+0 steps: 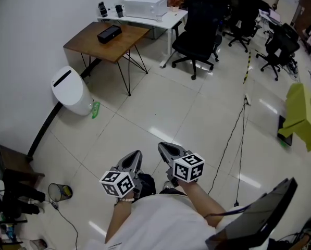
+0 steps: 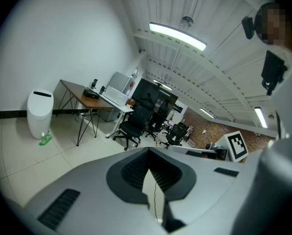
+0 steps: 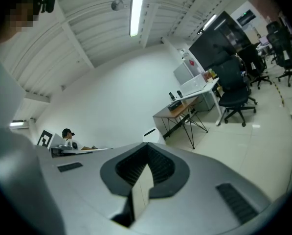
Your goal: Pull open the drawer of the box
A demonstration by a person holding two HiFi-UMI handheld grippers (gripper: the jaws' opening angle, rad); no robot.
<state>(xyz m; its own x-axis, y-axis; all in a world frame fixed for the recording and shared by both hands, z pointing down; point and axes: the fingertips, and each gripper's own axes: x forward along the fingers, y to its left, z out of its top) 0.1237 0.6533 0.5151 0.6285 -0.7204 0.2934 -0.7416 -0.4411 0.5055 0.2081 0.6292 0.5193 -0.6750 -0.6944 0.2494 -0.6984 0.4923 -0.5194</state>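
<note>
Hovering shut: left tool [image 1: 137, 154], right tool [image 1: 162, 147].

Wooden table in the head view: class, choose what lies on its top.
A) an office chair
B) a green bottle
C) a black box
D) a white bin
C: a black box lies on the wooden table; the green bottle lies on the floor beside the white bin.

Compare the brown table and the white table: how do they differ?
The brown table has a wooden-looking top and thin black slanted legs; the white table has a white top and white legs. The brown table carries one black box; the white table carries a large white box and small dark items. Both stand side by side along the wall.
</note>
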